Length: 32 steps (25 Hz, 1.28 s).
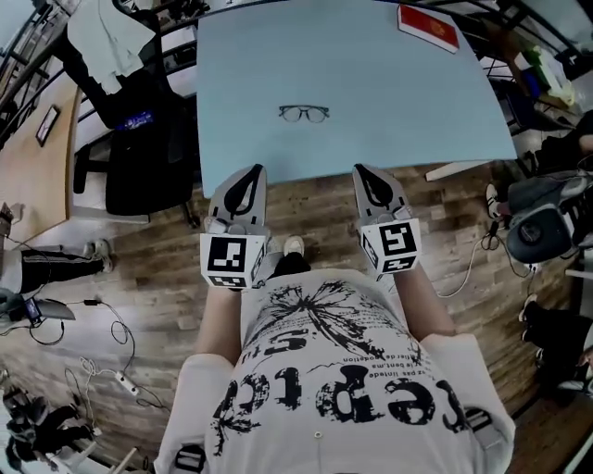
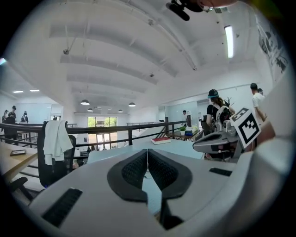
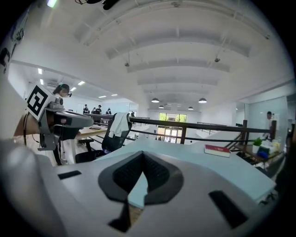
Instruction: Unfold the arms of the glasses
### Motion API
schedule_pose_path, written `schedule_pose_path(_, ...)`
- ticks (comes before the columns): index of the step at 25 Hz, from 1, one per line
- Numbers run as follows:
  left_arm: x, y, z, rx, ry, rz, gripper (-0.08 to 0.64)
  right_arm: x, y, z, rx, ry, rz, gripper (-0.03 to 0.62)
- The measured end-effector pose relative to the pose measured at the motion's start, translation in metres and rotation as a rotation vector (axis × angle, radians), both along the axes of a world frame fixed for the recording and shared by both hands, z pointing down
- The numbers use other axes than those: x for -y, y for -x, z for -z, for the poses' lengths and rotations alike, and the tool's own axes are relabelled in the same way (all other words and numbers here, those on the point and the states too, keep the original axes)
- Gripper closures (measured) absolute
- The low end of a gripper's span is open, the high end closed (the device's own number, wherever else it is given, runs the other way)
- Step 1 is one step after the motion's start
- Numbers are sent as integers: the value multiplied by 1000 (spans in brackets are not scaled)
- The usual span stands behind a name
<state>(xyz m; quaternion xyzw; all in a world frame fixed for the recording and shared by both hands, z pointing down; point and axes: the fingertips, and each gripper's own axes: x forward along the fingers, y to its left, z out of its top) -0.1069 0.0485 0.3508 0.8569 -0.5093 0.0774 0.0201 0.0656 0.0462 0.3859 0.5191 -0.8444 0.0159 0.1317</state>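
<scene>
Dark-framed glasses (image 1: 304, 113) lie alone near the middle of the light blue table (image 1: 389, 102); whether their arms are folded I cannot tell. Both grippers hover side by side at the table's near edge, well short of the glasses. My left gripper (image 1: 255, 170) is shut with nothing in it, its pads meeting at the tips (image 2: 147, 151). My right gripper (image 1: 361, 168) is shut and empty too (image 3: 142, 155). Each gripper view shows the other gripper at its side, the right gripper (image 2: 222, 141) and the left gripper (image 3: 64, 120). The glasses are hidden behind the jaws in both gripper views.
A red book (image 1: 428, 26) lies at the table's far right corner. A black office chair (image 1: 130, 111) draped with a white cloth stands left of the table. Bags and cables lie on the wooden floor (image 1: 157, 278) at both sides. People stand in the distance.
</scene>
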Motion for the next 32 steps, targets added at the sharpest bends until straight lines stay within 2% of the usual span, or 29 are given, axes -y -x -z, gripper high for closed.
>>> schedule_pose_path(4,53,19,-3,-6,19,-14,540,49,13,0,-1,15,-24,582)
schedule_pose_path(8,87,22,-11,0,45,-32,541,87,18,-6,-18,44,-26,583)
schedule_pose_path(20,184,-9,-22,52,64,-20,541,204,7,-27,-7,117,54,583)
schedule_pose_path(26,231,-32,-40,44,115,-13,540,250,-7,-57,-43,254,152,581)
schedule_pose_path(32,251,-59,-71,60,177,-104,541,267,-16,-118,-192,438,288,581)
